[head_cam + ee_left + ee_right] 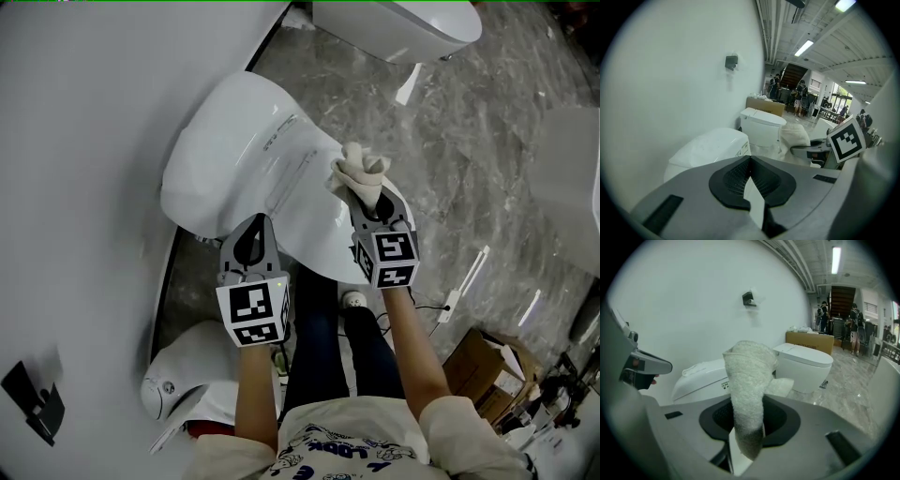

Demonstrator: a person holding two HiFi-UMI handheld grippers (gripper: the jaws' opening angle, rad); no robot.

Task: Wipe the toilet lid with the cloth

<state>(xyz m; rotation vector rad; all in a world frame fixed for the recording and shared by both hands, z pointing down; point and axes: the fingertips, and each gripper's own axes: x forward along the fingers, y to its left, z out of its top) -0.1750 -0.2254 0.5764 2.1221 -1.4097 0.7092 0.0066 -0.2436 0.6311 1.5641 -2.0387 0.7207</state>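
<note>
right gripper (pixel 372 199) clamped on cloth (pixel 362 169) by toilet lid (pixel 234 141); left gripper (pixel 255 227) jaws together, empty

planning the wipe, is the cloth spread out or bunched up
Bunched up: the cloth sticks out as a crumpled wad clamped in the right gripper, not opened into a flat sheet.

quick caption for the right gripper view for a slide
Right gripper shut on the white cloth, with the toilet lid behind it against a white wall.
</note>
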